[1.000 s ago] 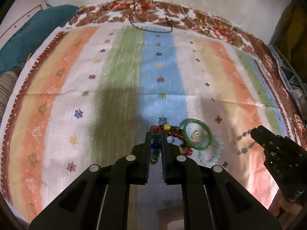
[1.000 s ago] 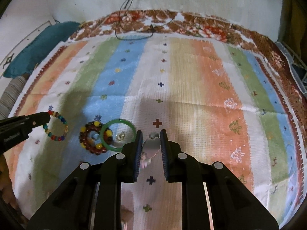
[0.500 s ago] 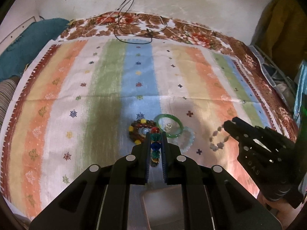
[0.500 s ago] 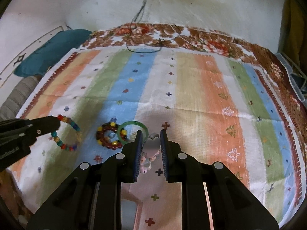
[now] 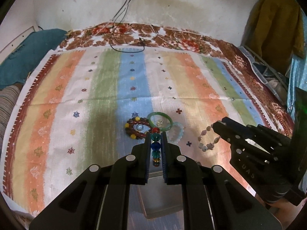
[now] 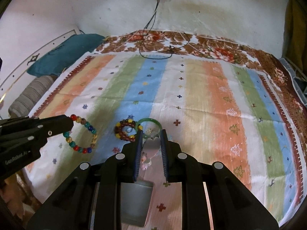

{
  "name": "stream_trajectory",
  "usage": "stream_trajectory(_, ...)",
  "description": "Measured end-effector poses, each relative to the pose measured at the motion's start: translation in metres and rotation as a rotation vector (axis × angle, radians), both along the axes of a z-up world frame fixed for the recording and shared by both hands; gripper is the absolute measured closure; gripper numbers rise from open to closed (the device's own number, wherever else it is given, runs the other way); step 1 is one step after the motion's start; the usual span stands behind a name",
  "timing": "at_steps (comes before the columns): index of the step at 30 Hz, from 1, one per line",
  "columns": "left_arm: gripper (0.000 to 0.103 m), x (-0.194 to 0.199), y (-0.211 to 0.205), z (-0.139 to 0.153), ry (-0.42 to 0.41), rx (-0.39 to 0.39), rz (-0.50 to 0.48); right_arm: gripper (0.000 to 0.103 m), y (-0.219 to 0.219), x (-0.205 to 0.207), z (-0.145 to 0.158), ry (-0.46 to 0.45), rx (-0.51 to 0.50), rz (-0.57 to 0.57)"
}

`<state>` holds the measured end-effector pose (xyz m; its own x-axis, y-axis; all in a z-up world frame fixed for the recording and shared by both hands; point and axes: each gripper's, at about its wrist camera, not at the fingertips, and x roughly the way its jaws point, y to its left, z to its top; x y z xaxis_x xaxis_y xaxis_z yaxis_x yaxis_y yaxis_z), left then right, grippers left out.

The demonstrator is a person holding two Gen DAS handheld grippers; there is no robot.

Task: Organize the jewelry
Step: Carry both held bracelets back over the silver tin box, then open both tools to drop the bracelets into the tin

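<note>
My left gripper point(image 5: 155, 134) is shut on a multicoloured bead bracelet point(image 5: 155, 147), held above the striped cloth; the bracelet hangs as a ring in the right wrist view point(image 6: 81, 134). My right gripper point(image 6: 151, 133) is shut on a pale pink bead bracelet point(image 6: 150, 145), also seen in the left wrist view point(image 5: 208, 139). On the cloth lie a dark red bead bracelet point(image 5: 137, 127), a green bangle point(image 5: 160, 121) with a small ring point(image 5: 159, 123) inside it, and a light blue bracelet point(image 5: 177, 133). A grey box point(image 5: 161, 193) sits below my left gripper.
The striped cloth point(image 5: 107, 88) covers a bed with a floral sheet. Black cables point(image 5: 126, 38) trail from the wall onto the far edge. A teal pillow point(image 5: 25, 57) lies far left. Clothes point(image 5: 276, 28) hang at right. A grey cup-like container point(image 6: 136, 203) shows under my right gripper.
Both grippers have risen and drawn back from the cloth, each still holding its bracelet. The jewelry on the cloth has stayed where it was.
</note>
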<state>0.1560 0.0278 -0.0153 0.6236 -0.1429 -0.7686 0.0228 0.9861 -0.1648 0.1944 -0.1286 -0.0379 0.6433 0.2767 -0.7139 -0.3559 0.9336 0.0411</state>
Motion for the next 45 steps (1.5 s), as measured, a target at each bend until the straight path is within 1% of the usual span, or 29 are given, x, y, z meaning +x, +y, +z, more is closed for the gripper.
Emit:
stream_trajectory(7, 0.094, -0.017, -0.007, 0.0, 0.001, 0.043, -0.018, 0.083, 0.0, -0.02, -0.001, 0.001, 0.0, 0.025)
stream_trajectory(12, 0.094, -0.031, -0.009, 0.002, -0.008, 0.039, -0.025, 0.083, 0.001, -0.032, -0.007, 0.015, -0.006, 0.042)
stream_trajectory(20, 0.093, -0.049, -0.018, 0.0, -0.012, 0.041, -0.041, 0.083, -0.001, -0.047, -0.007, 0.024, 0.017, 0.061)
stream_trajectory(26, 0.093, -0.056, -0.02, -0.002, -0.009, 0.037, -0.04, 0.083, -0.001, -0.054, -0.01, 0.042, 0.028, 0.071)
stream_trajectory(32, 0.093, -0.059, -0.021, -0.004, -0.007, 0.053, -0.041, 0.083, 0.0, -0.055, -0.014, 0.067, 0.037, 0.086)
stream_trajectory(33, 0.093, -0.058, -0.021, -0.006, -0.001, 0.054, -0.041, 0.083, 0.001, -0.054, -0.015, 0.077, 0.039, 0.086)
stream_trajectory(34, 0.093, -0.058, -0.021, -0.006, 0.001, 0.055, -0.037, 0.08, 0.0, -0.053, -0.016, 0.084, 0.041, 0.078)
stream_trajectory(35, 0.089, -0.058, -0.02, -0.006, 0.002, 0.059, -0.027, 0.066, -0.002, -0.051, -0.017, 0.088, 0.043, 0.062)
stream_trajectory(36, 0.085, -0.058, -0.018, -0.007, 0.003, 0.062, -0.014, 0.057, -0.005, -0.05, -0.016, 0.086, 0.047, 0.04)
stream_trajectory(37, 0.082, -0.057, -0.017, -0.006, 0.003, 0.063, -0.007, 0.051, -0.008, -0.048, -0.015, 0.082, 0.056, 0.025)
stream_trajectory(38, 0.079, -0.056, -0.014, -0.006, 0.003, 0.063, 0.006, 0.051, -0.01, -0.047, -0.015, 0.08, 0.06, 0.018)
stream_trajectory(40, 0.076, -0.055, -0.01, -0.005, 0.002, 0.068, 0.029, 0.051, -0.014, -0.044, -0.014, 0.076, 0.061, 0.001)
stream_trajectory(41, 0.071, -0.054, -0.007, -0.005, 0.002, 0.068, 0.039, 0.051, -0.016, -0.041, -0.015, 0.079, 0.06, -0.008)
stream_trajectory(42, 0.067, -0.053, -0.005, -0.005, 0.004, 0.063, 0.048, 0.051, -0.018, -0.04, -0.016, 0.084, 0.061, -0.013)
stream_trajectory(45, 0.06, -0.048, 0.003, -0.006, 0.016, 0.035, 0.074, 0.051, -0.02, -0.032, -0.018, 0.1, 0.069, -0.025)
